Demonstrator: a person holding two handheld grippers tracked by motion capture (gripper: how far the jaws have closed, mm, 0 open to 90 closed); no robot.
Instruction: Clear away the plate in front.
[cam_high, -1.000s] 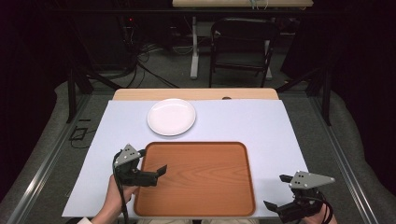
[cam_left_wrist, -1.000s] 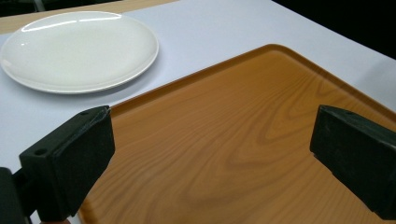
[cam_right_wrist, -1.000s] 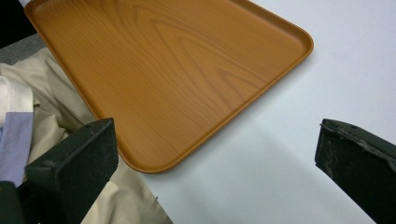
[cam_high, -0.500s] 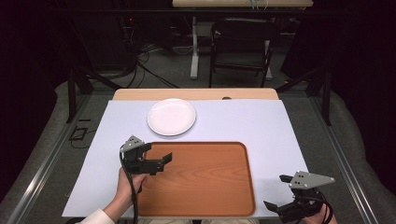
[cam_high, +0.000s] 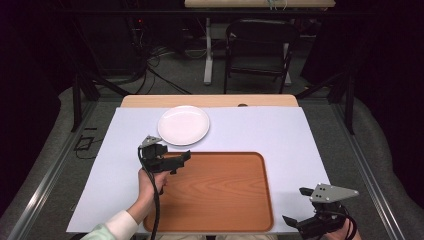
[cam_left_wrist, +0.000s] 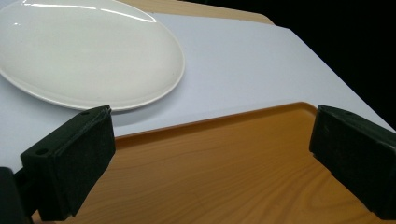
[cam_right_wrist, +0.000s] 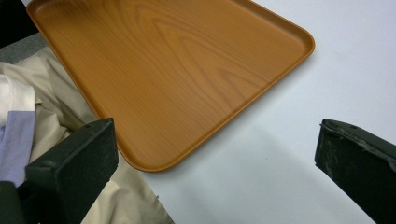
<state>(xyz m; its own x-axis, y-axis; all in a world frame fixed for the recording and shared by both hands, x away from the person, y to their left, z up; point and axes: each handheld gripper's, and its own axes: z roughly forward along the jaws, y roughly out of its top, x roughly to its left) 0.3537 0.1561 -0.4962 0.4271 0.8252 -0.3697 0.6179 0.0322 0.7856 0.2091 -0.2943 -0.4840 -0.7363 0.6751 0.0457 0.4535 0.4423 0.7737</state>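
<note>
Plate (cam_high: 183, 125) on white table cover (cam_high: 280, 135) — dark room

Pale sheet (cam_high: 260, 130) covering wooden table (cam_high: 210, 100) (far edge bare). Black folding chair (cam_high: 260, 42) beyond table, on grey floor; white desk leg (cam_high: 208, 50) beside it. Cables (cam_high: 165, 75) trailing left.

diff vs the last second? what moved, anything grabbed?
The left claw moved forward from the near left edge of the tray, over its far left corner toward the plate. Its jaws are open and hold nothing. The right claw stayed at the near right corner of the table, open and empty. Plate and tray did not shift.
</note>
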